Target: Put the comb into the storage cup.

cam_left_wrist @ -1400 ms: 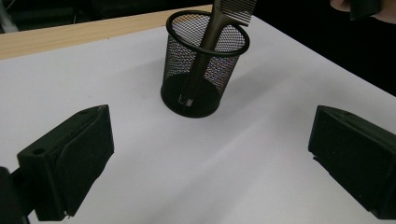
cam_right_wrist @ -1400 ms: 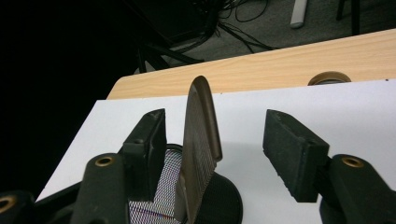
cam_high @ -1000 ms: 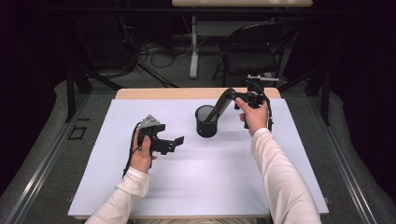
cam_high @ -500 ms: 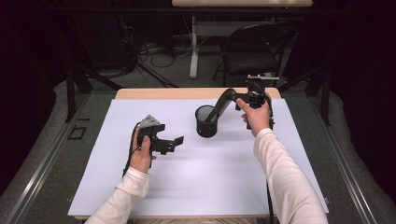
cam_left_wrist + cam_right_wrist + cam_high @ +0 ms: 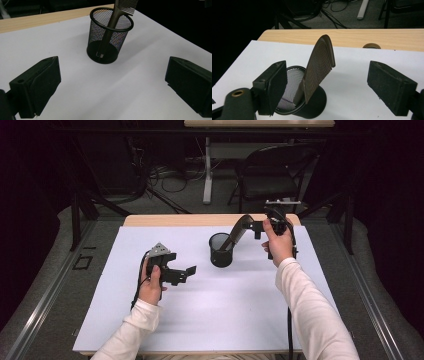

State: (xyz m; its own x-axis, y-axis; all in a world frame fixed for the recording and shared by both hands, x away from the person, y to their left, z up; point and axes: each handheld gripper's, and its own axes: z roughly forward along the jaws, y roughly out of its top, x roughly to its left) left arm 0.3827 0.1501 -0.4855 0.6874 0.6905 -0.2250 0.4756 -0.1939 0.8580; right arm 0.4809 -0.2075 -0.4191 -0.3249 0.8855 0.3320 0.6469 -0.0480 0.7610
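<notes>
In mesh cup [image 5: 220, 251], comb [image 5: 236, 233] leaning, teeth up

Comb [image 5: 239, 231] leans handle-down in the black mesh cup [image 5: 220, 250] mid-table, right gripper [image 5: 256, 226] up by its top with jaws just opening, left gripper [image 5: 186, 272] hovering well apart over the white sheet [image 5: 225, 320].

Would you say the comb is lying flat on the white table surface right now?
No, the comb stands tilted inside the black mesh pen cup, its handle down at the cup's bottom and its toothed end leaning out over the rim.
</notes>
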